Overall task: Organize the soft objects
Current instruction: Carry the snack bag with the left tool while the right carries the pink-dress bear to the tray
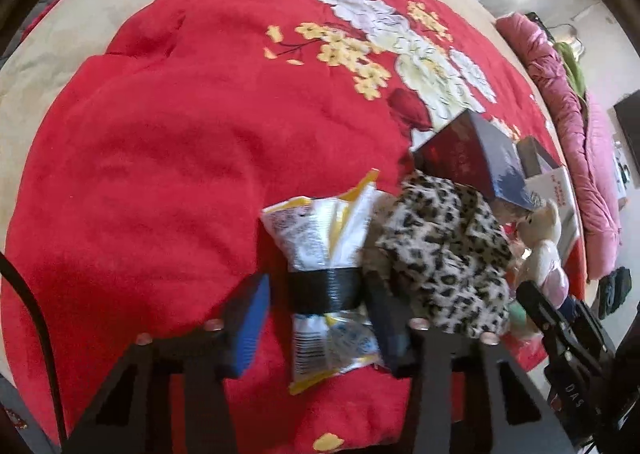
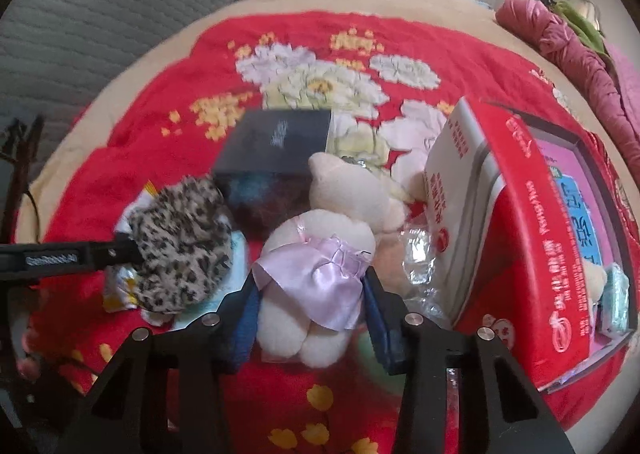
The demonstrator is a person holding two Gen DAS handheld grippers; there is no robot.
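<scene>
Crinkled foil snack packet point(image 1: 324, 266) lies lengthwise between the blue pads of the left gripper point(image 1: 316, 318), just left of the leopard-print plush point(image 1: 436, 254); the jaws are half-closed, one pad apparently clear of it. From the right wrist, the right gripper point(image 2: 310, 314) pinches the pink-skirted teddy bear point(image 2: 316, 254), just right of that plush, legs toward the camera.

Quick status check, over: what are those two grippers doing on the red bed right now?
Left gripper straddling snack packet, grip unconfirmed. Right gripper around teddy bear, pads at its sides. Leopard-print plush and dark box crowd close.
</scene>
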